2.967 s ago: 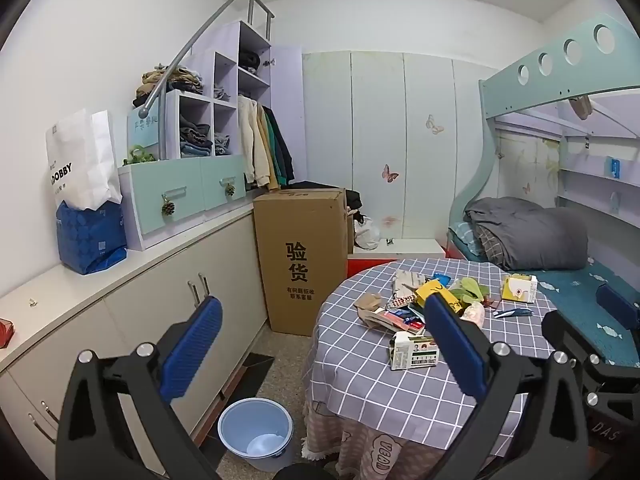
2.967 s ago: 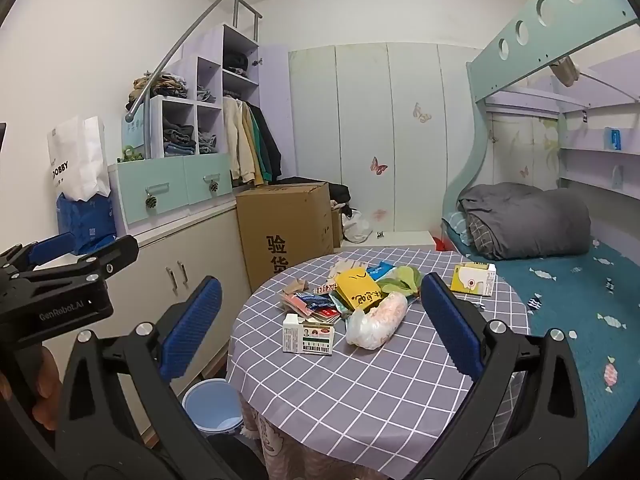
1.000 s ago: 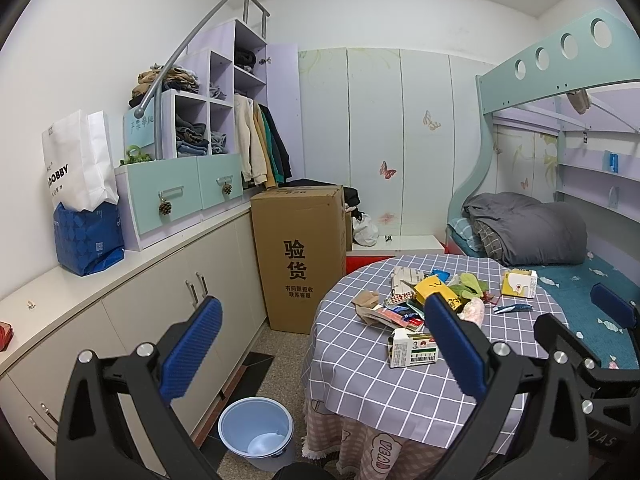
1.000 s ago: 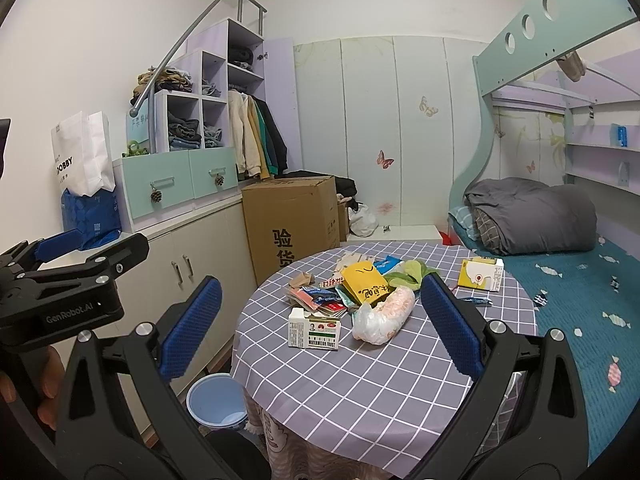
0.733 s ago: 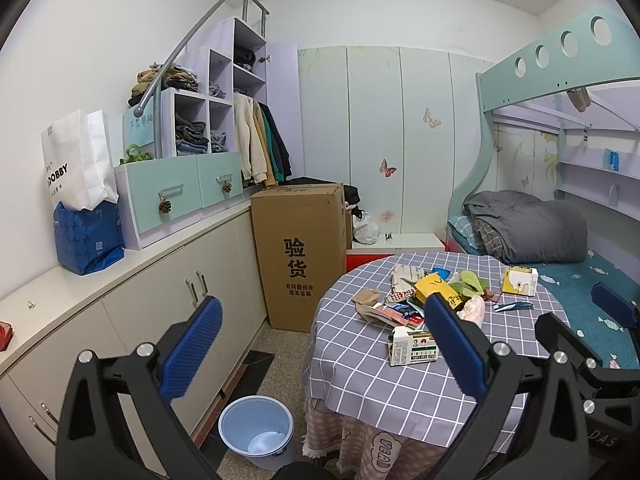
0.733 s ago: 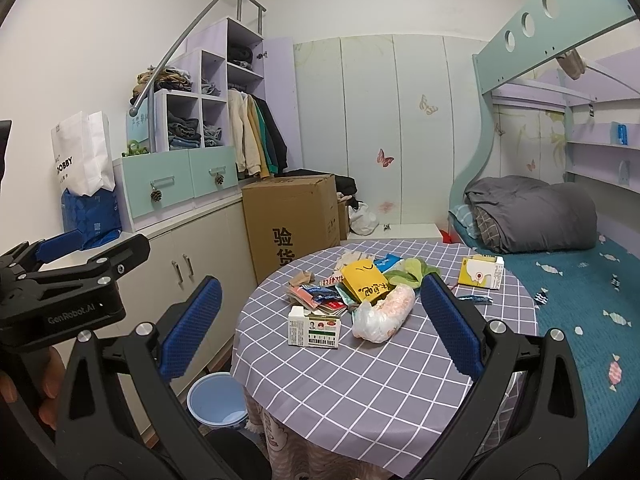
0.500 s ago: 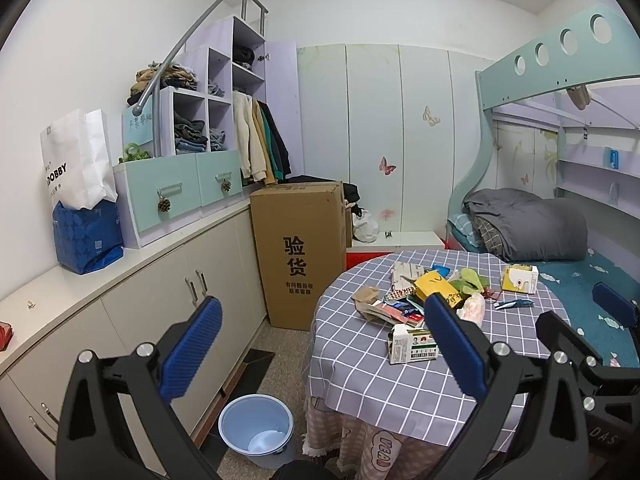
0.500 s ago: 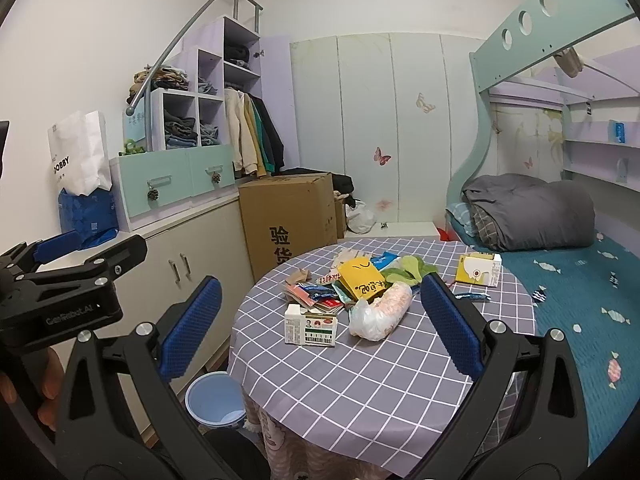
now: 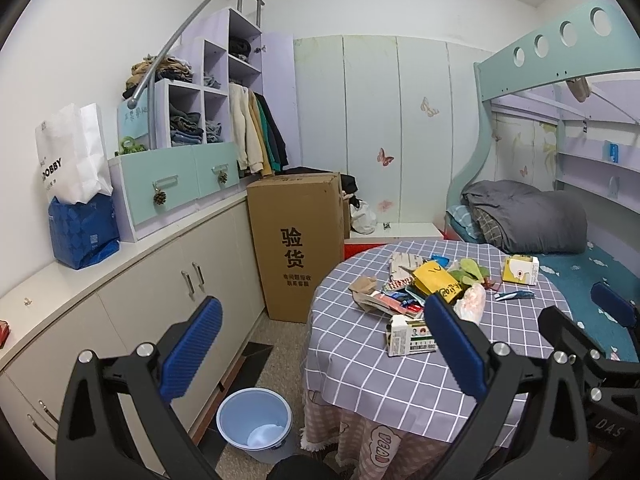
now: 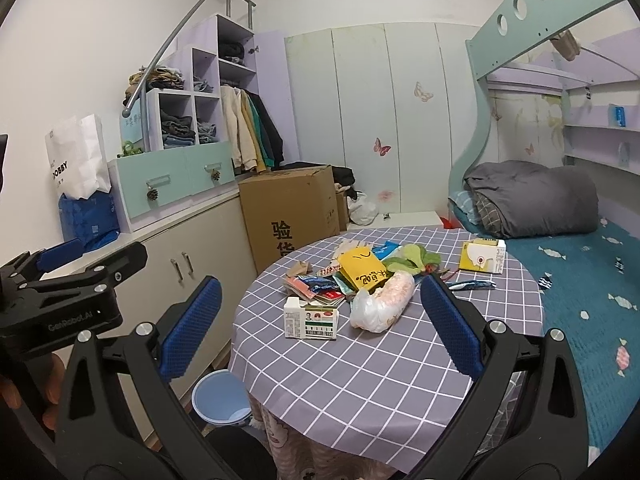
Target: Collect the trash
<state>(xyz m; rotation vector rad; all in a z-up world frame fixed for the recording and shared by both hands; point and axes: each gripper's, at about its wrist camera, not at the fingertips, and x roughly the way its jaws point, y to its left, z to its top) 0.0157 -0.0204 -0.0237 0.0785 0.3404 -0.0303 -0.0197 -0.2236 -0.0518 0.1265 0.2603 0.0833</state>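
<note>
Table (image 10: 400,368): covered in matt checked cloth. Bin (image 9: 256,420), at 7 o'clock of it: smooth light-blue plastic. Carton (image 10: 310,318): printed card. Bag (image 10: 384,300): crinkled glossy plastic film. Box (image 9: 296,240), at 11 o'clock: matt brown cardboard. Gripper pads (image 9: 190,346): ribbed blue.

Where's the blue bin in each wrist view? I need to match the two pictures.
Left wrist: blue bin low centre-left, on the floor between the cabinets and the table, fully visible.
Right wrist: blue bin lower left of centre, partly hidden behind the table's edge.
Shared landmark: the cardboard box stands behind the bin in both.
</note>
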